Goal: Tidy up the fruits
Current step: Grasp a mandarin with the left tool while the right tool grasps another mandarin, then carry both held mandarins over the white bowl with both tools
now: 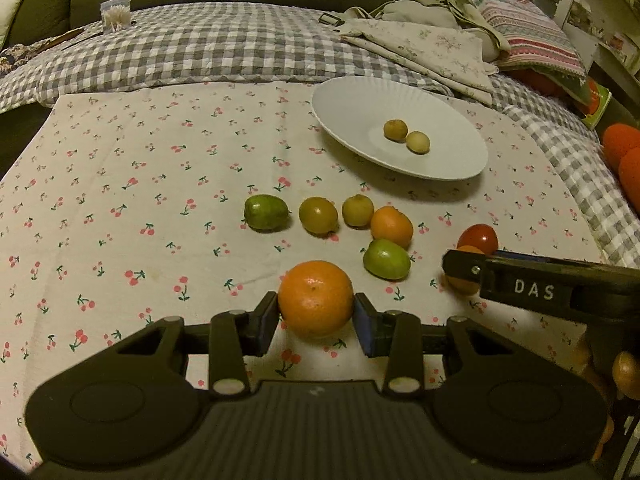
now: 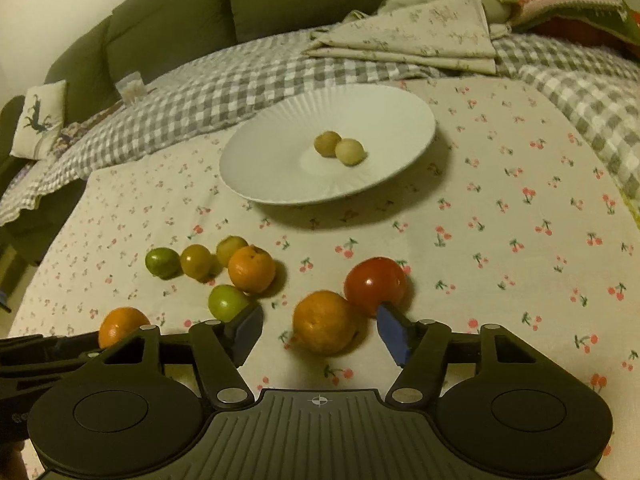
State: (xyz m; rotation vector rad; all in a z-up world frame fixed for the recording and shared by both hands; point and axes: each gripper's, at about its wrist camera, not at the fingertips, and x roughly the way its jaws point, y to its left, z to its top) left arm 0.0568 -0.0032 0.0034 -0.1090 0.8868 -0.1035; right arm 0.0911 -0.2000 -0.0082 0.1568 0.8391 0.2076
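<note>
Meanwhile left tongs (image 1: 315,314) clamp a tangerine (image 1: 315,298); right tongs (image 2: 320,334) gape around an orange (image 2: 325,322).

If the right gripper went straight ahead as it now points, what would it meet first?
Most likely the orange citrus fruit lying between the open jaws of the right gripper. The red tomato sits just behind it; exact depth is unclear.

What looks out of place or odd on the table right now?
The white plate looks tilted, its near rim lifted and casting a shadow on the cherry-print cloth. Only two small fruits sit in it; the rest lie loose on the cloth. Nothing looks spilled or damaged.
</note>
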